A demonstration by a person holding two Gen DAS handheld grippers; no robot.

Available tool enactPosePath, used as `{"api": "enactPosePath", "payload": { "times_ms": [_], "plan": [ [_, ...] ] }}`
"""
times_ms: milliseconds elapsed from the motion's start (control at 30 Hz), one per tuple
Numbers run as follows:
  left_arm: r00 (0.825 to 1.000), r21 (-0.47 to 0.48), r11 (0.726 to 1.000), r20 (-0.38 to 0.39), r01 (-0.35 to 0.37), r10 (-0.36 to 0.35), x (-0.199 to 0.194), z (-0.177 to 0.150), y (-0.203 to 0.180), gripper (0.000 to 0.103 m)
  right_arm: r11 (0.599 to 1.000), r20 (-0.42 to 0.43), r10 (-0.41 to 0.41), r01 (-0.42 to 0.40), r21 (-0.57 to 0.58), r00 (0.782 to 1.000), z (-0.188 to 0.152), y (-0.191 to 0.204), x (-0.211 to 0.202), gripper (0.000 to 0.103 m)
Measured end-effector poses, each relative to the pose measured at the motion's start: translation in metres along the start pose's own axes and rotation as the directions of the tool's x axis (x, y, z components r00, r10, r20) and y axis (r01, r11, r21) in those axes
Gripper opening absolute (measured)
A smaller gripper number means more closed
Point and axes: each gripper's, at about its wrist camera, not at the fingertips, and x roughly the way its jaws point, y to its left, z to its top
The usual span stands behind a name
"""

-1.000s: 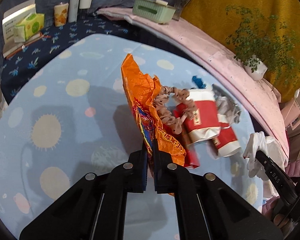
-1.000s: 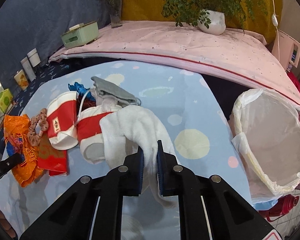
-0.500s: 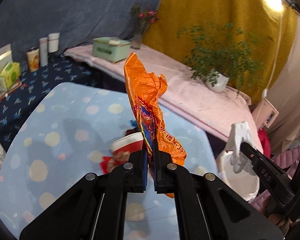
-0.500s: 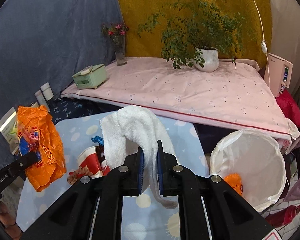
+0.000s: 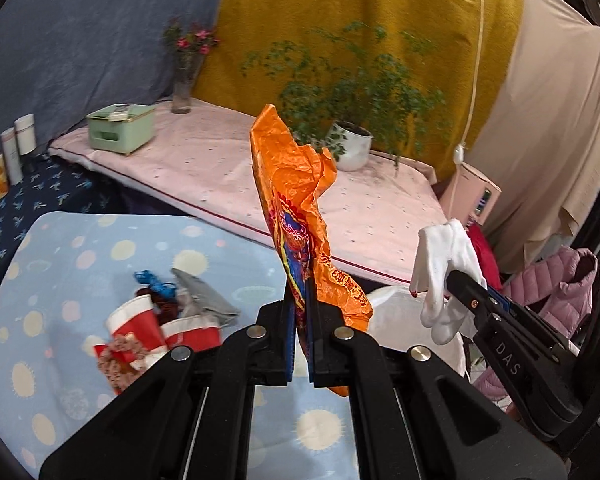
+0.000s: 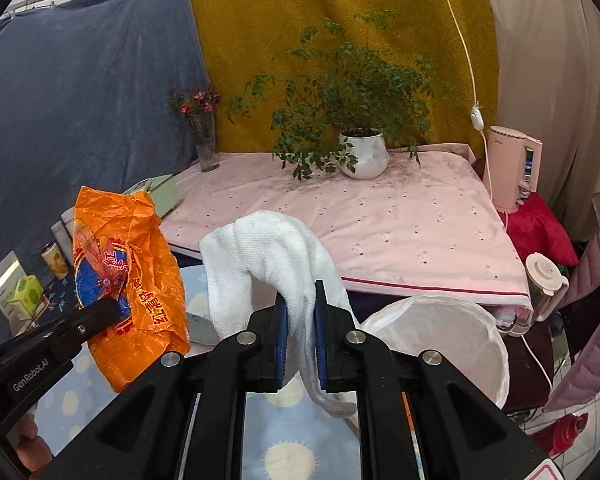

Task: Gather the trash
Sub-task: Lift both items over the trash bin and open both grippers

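Grippers clamped — left gripper orange wrapper, right gripper white sock.

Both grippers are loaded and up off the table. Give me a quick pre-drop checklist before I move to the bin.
1. Left gripper clamped on orange wrapper: ok.
2. Right gripper clamped on white sock: ok.
3. White-lined bin open: ok.
4. Either item already over the bin mouth: cannot tell.
5. Sock tail hangs below the fingers, may snag the rim: not ok.
6. Table cleared: not ok, red cups and grey cloth remain.
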Motion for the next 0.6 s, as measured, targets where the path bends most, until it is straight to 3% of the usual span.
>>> {"api": "enactPosePath", "payload": {
  "times_ms": [600],
  "plan": [
    [0.988,0.147,0.982,-0.120,0.117,-0.100,0.079,-0.025,-0.106,0.004,0.982,-0.072,-0.125,0.134,0.132,0.989,-0.028,-0.118,0.024,0.011]
  ]
}}
